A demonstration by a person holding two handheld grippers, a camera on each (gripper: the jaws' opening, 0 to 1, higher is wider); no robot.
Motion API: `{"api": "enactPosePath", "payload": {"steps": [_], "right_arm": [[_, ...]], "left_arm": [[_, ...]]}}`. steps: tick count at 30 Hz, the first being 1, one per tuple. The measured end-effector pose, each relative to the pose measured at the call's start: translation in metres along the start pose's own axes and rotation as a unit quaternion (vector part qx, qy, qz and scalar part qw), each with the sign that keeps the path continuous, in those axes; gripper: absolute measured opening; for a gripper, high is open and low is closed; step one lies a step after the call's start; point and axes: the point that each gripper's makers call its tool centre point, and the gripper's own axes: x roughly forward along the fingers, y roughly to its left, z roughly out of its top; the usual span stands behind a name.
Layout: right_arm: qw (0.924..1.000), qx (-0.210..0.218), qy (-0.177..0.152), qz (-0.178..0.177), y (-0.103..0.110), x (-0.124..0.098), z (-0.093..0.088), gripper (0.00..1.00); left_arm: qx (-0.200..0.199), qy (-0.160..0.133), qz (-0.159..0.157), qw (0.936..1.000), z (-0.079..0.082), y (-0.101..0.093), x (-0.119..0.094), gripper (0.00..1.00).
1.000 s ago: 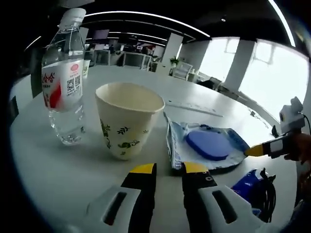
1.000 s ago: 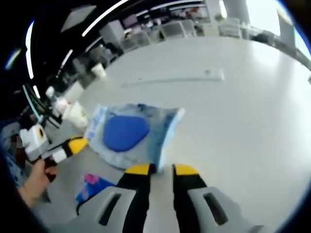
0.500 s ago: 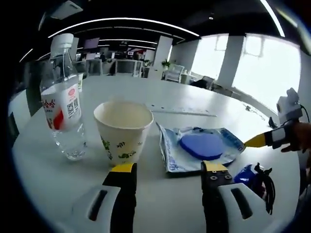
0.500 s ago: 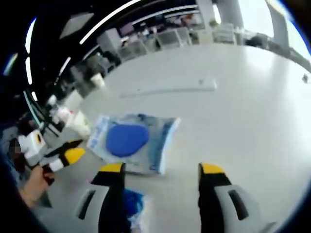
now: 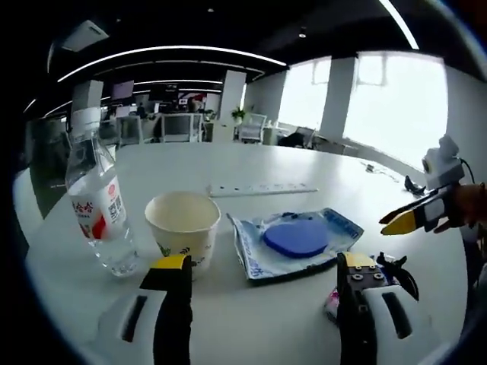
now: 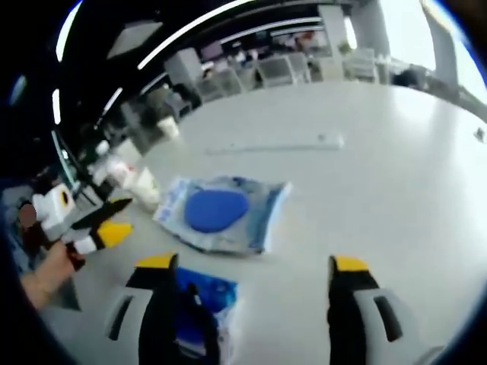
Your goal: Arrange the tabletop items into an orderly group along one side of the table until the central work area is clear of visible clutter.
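Observation:
A clear water bottle (image 5: pixel 95 201) with a red label stands upright at the left, and a paper cup (image 5: pixel 183 226) printed with green leaves stands beside it. Right of the cup a blue-and-white pouch (image 5: pixel 293 237) lies flat on the white table (image 5: pixel 228 171). A small blue packet with a black cord (image 5: pixel 380 272) lies by the right jaw. My left gripper (image 5: pixel 264 262) is open and holds nothing, short of the cup and pouch. My right gripper (image 6: pixel 253 263) is open over the table, with the pouch (image 6: pixel 221 213) ahead and the blue packet (image 6: pixel 202 304) beside its left jaw.
A white power strip (image 5: pixel 262 188) lies farther back on the table. The right gripper (image 5: pixel 399 220) comes in from the right, held by a hand. The left gripper (image 6: pixel 103 224) shows at the left near the bottle (image 6: pixel 106 163) and cup (image 6: pixel 144 186). Office desks and chairs stand behind.
Both grippers have gone from shut to open. Both cameras have pulled back from the pouch, so the items look smaller and the blue packet now sits near the right gripper's left jaw.

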Motion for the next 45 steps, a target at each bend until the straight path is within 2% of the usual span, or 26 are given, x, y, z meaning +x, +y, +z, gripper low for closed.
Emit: {"api": "enactPosePath", "payload": {"steps": [8, 12, 19, 32, 45], "right_arm": [[0.9995, -0.025, -0.007, 0.019, 0.015, -0.013, -0.005, 0.95], [0.9988, -0.04, -0.005, 0.026, 0.023, -0.019, -0.011, 0.99], [0.998, -0.045, -0.005, 0.044, 0.038, -0.029, -0.02, 0.99], [0.9962, -0.058, 0.013, 0.064, 0.053, -0.036, -0.042, 0.93], [0.9942, -0.08, 0.04, 0.06, 0.058, -0.035, -0.068, 0.74]], "left_arm": [[0.03, -0.014, -0.027, 0.9991, 0.005, -0.016, -0.014, 0.95], [0.058, -0.021, -0.037, 0.9974, 0.009, -0.026, -0.021, 0.99], [0.06, -0.018, -0.061, 0.9962, 0.007, -0.043, -0.031, 1.0], [0.071, 0.002, -0.082, 0.9941, -0.008, -0.062, -0.04, 1.0], [0.068, 0.03, -0.087, 0.9934, -0.032, -0.074, -0.044, 0.98]]}}
